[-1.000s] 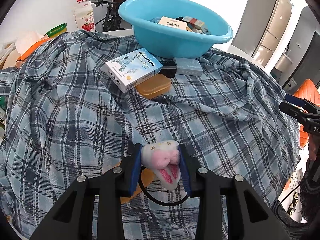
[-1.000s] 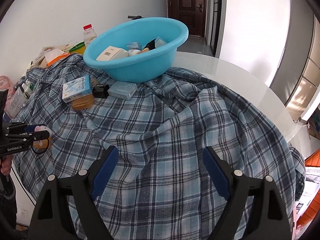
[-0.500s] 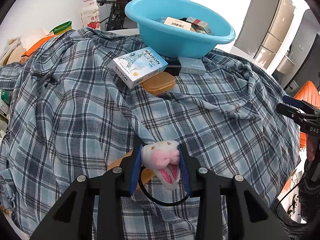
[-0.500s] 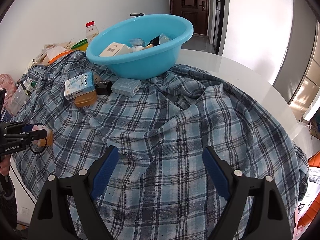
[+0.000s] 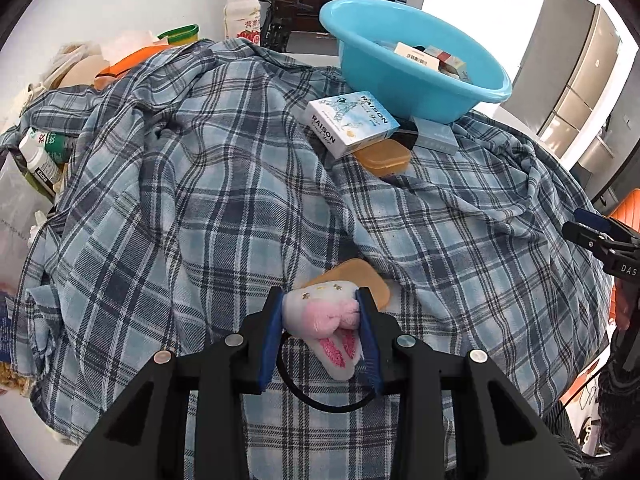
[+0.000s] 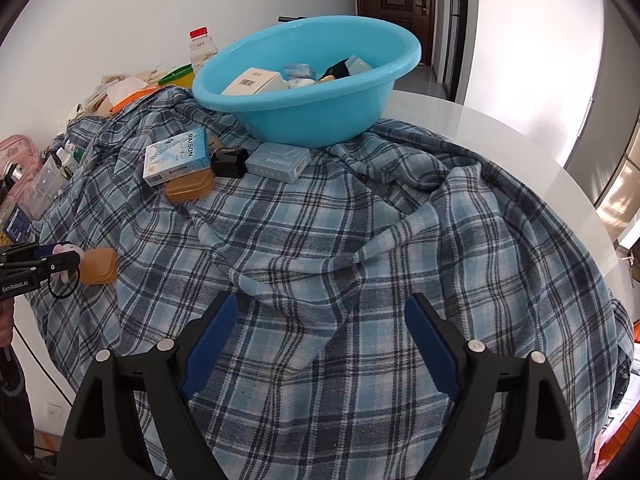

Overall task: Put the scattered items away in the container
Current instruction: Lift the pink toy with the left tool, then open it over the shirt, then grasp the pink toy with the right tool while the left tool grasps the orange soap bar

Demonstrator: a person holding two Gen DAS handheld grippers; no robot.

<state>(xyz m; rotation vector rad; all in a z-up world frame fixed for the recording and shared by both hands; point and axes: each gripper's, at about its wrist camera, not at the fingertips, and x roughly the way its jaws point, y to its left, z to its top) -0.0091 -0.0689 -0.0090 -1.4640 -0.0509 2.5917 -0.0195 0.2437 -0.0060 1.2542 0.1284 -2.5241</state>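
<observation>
My left gripper [image 5: 320,312] is shut on a small white and pink plush toy [image 5: 326,314] with a black elastic loop hanging under it, held just above the plaid cloth. An orange soap-like case [image 5: 352,276] lies right beyond it. The blue basin [image 5: 404,80], holding several boxes, stands at the far side. In front of it lie a white RAISON box [image 5: 352,122], another orange case [image 5: 384,158], a small black box [image 6: 229,162] and a grey-blue box [image 6: 278,162]. My right gripper [image 6: 320,328] hangs open over bare cloth, nothing between its fingers.
A plaid cloth [image 6: 360,248] covers a round white table [image 6: 500,132]. A red-capped bottle [image 5: 241,10], a green-lidded tub [image 5: 180,34] and bags crowd the far left. Small bottles [image 5: 40,156] sit at the left edge. Cabinets [image 5: 576,72] stand to the right.
The left gripper has swung across the cloth with the plush toy, so the orange case now shows beyond its tips instead of under them. The right gripper has moved nearer to the basin.
</observation>
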